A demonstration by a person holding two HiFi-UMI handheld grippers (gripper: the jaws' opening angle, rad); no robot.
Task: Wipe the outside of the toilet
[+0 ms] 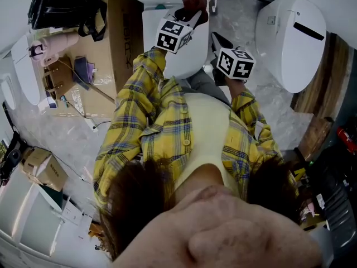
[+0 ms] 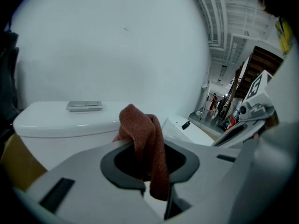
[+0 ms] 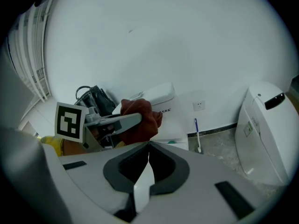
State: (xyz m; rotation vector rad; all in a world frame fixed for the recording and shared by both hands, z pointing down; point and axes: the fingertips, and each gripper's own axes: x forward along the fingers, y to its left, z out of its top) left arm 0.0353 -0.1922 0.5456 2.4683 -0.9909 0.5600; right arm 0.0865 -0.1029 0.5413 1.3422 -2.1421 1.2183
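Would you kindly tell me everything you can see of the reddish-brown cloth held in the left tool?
The cloth is a rust-red, towel-like fabric with a nubbly weave that looks soft. It is pinched between the shut jaws of the left tool, bunched into a hump above them, with a folded end hanging down past them. It is held up in front of the white toilet tank; whether it touches the tank cannot be told.
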